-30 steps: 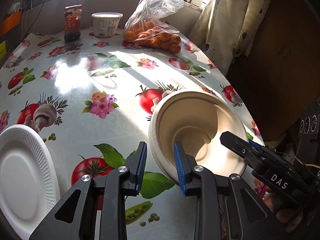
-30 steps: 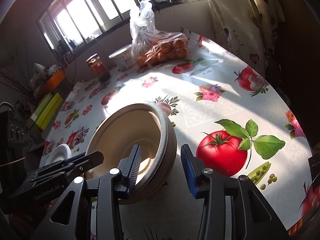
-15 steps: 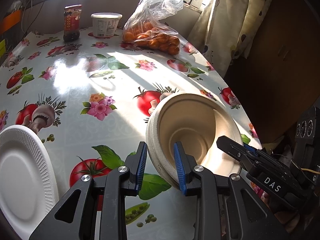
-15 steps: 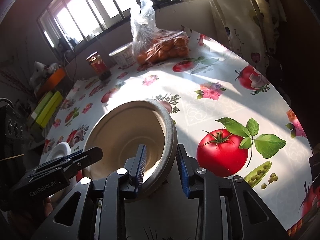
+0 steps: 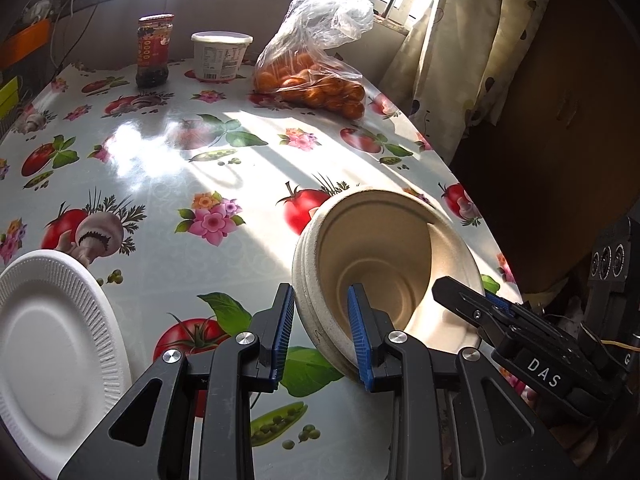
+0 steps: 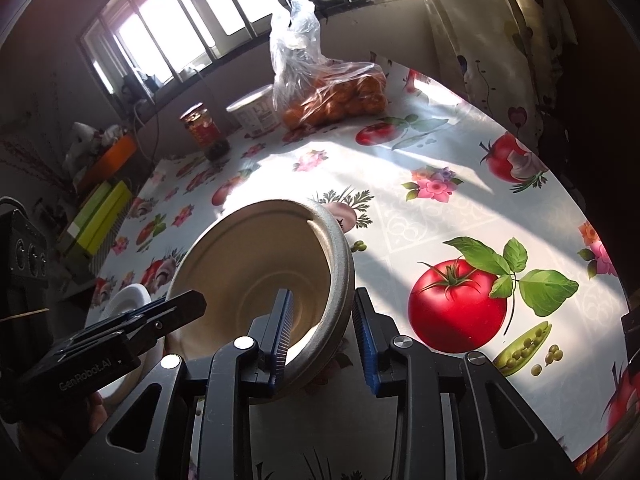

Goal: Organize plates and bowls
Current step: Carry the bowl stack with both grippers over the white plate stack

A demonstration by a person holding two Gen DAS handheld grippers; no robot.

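Observation:
A stack of beige paper bowls (image 5: 384,256) is held between both grippers above the table; it also shows in the right wrist view (image 6: 256,272). My left gripper (image 5: 320,332) is shut on its left rim. My right gripper (image 6: 324,336) is shut on its right rim and shows in the left wrist view (image 5: 476,312). The left gripper shows in the right wrist view (image 6: 168,312). A white foam plate (image 5: 52,344) lies at the table's front left, seen small in the right wrist view (image 6: 128,300).
A flowered, tomato-print tablecloth (image 5: 168,168) covers the table. At the far edge stand a dark jar (image 5: 154,50), a white tub (image 5: 220,56) and a plastic bag of oranges (image 5: 316,80). A curtain (image 5: 468,48) hangs at the right; the table edge runs under the bowls.
The right gripper has closed onto the bowls' rim. The bowls have shifted slightly leftward and risen a little with both grippers on them.

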